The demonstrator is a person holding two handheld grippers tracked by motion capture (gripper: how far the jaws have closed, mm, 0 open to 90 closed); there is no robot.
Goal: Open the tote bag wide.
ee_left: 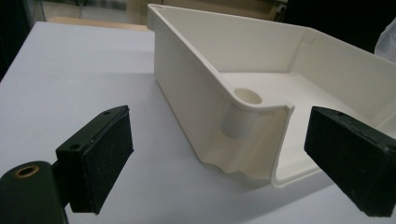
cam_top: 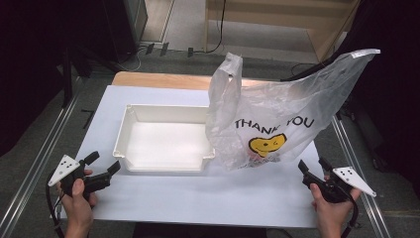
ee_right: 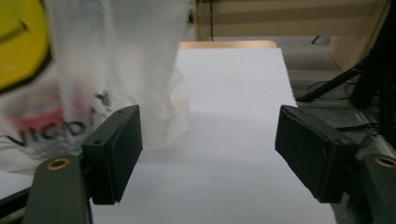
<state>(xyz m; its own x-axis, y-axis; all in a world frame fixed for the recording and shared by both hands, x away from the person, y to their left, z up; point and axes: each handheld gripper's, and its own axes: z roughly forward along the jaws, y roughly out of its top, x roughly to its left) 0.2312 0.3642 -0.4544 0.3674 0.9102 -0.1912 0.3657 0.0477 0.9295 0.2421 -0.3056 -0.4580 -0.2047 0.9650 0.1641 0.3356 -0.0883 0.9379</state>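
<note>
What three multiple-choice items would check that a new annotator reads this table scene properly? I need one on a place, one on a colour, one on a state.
1. Where does the plastic bag stand relative to the white bin?
A. At the bin's right end
B. Inside the bin
C. Left of the bin

2. What colour is the smiley face printed on the bag?
A. Red
B. Yellow
C. Blue

3. How is the left gripper?
A. Shut on the bin's rim
B. Shut on the bag
C. Open, holding nothing

Answers:
1. A, the high view shows the bag upright against the bin's right end.
2. B, the face is yellow under the THANK YOU print.
3. C, the left gripper view shows both pads apart, short of the bin's corner.
</note>
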